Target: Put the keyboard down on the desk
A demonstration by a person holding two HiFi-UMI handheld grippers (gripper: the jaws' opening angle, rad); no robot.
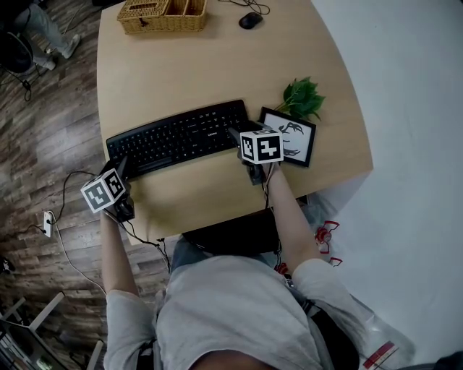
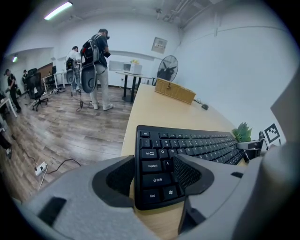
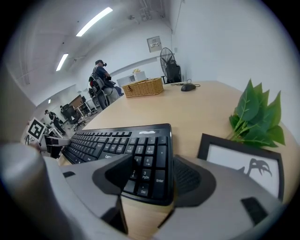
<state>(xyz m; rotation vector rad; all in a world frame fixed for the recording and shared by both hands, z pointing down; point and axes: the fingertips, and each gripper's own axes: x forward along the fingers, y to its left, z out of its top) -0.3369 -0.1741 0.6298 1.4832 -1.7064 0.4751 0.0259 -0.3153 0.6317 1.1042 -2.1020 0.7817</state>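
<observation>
The black keyboard (image 1: 181, 137) lies flat on the light wooden desk (image 1: 217, 65), slanting up to the right. My left gripper (image 1: 123, 168) is at its left end, with open jaws on either side of the lower left keys (image 2: 153, 176); the keyboard (image 2: 187, 145) stretches away from it. At the number-pad end my right gripper (image 1: 237, 136) also stands open. Its pads flank the near right corner (image 3: 150, 176) of the keyboard (image 3: 122, 140). Neither pair of pads presses on the keyboard.
A framed picture (image 1: 288, 136) lies just right of the keyboard, with a green plant (image 1: 302, 97) behind it. At the far edge stand a wicker basket (image 1: 163, 14) and a mouse (image 1: 250, 20). Cables (image 1: 65, 217) trail over the floor at the left. People (image 2: 96, 65) stand far off.
</observation>
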